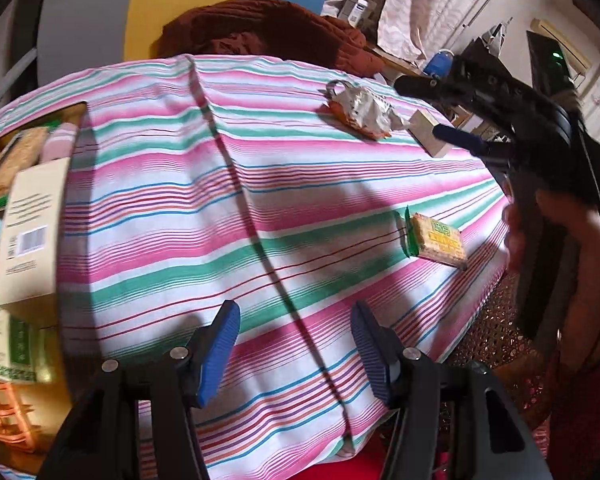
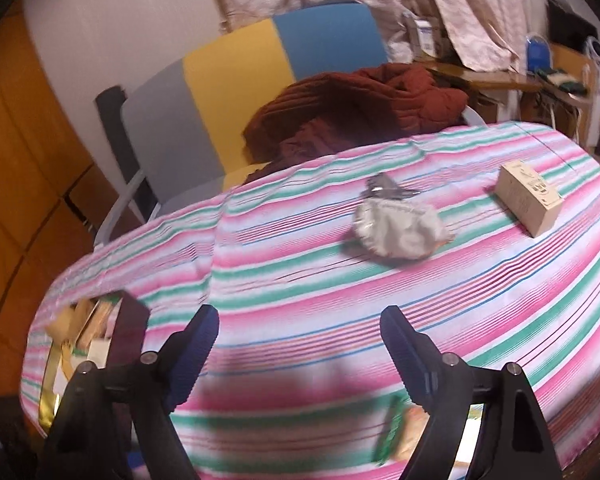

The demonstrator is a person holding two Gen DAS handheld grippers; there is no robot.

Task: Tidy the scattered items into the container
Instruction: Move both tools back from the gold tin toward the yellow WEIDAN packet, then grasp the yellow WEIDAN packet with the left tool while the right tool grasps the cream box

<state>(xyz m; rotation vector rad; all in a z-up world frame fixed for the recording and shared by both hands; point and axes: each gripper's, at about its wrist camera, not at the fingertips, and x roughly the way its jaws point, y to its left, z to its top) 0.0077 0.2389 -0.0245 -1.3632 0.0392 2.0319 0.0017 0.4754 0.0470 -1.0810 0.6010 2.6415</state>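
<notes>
The surface [image 1: 260, 184] wears a pink, green and white striped cloth. At its left edge sits the orange basket [image 1: 4, 408], already packed with boxes, among them a tall beige carton [image 1: 30, 240] standing on end.

Three items lie loose on the cloth. A crumpled silver wrapper [image 1: 360, 110] rests near the far edge, with a small cream box [image 1: 430, 132] just beside it toward the far right corner. A green-and-yellow cracker packet [image 1: 438, 240] lies near the right edge, apart from the other two.

The left gripper [image 1: 296, 350] hovers over the near edge with its blue pads apart and nothing between them. The right gripper [image 2: 300, 344] also stands spread wide and empty above the cloth; its jaw hides part of the cracker packet [image 2: 400, 432].
</notes>
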